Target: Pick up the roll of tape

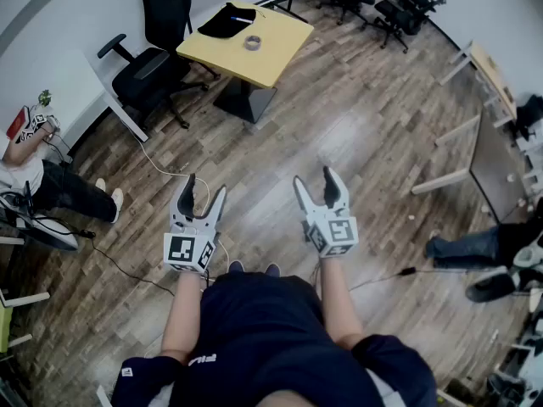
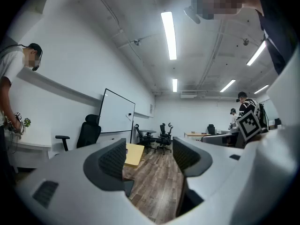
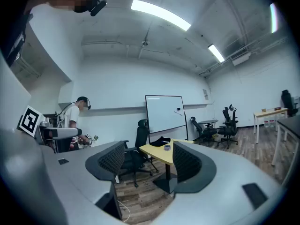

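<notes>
A grey roll of tape (image 1: 253,42) lies on a yellow table (image 1: 271,53) far ahead of me, beside a black cloth (image 1: 226,21). In the right gripper view the roll of tape (image 3: 167,147) shows small on the yellow table (image 3: 157,152), framed between the jaws. Both grippers hover over the wooden floor, well short of the table. My left gripper (image 1: 201,193) is open and holds nothing; its own view looks across the room past the table's corner (image 2: 133,154). My right gripper (image 1: 316,182) is open wide and empty.
A black office chair (image 1: 153,62) stands left of the table. A white cable (image 1: 170,172) trails over the floor. A seated person (image 1: 51,189) is at the left wall and another person's legs (image 1: 467,248) at the right. More desks (image 1: 479,117) and chairs (image 1: 399,7) line the far side.
</notes>
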`<state>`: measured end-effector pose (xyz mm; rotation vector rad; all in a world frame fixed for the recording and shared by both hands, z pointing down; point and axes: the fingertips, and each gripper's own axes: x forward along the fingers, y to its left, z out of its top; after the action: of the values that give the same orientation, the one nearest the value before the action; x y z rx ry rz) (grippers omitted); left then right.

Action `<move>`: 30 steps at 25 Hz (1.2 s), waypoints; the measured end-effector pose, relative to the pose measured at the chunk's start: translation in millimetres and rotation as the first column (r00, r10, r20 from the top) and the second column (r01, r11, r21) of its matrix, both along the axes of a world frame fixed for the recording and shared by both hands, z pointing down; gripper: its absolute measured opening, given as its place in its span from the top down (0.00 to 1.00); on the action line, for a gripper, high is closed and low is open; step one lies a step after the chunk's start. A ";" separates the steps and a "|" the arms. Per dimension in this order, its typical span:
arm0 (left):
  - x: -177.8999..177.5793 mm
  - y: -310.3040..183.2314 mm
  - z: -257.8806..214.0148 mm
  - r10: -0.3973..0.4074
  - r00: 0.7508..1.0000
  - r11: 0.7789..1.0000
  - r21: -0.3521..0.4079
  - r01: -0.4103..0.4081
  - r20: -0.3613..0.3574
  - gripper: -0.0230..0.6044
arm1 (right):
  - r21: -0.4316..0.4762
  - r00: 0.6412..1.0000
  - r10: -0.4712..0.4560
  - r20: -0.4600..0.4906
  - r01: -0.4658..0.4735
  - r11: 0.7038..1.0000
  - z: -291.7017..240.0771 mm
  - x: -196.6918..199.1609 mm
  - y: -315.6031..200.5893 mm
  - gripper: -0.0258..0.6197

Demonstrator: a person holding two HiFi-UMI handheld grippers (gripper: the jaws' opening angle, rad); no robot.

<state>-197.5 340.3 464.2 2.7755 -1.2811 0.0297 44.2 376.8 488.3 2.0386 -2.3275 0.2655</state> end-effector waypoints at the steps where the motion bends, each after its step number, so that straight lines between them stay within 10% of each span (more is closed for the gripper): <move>1: 0.3 -1.1 2.1 -0.004 1.000 1.000 -0.003 0.004 0.003 0.50 | 0.000 1.000 -0.001 -0.005 0.001 1.000 0.7 0.2 -0.9 0.49; 30: 47.9 13.1 9.8 -0.044 0.999 0.998 -0.032 0.045 0.020 0.50 | 0.043 0.998 -0.064 -0.011 0.065 0.997 -1.8 40.4 16.6 0.49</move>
<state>-149.6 353.4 474.0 2.7255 -1.3342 0.0737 84.7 393.4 486.5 1.9745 -2.4091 0.2043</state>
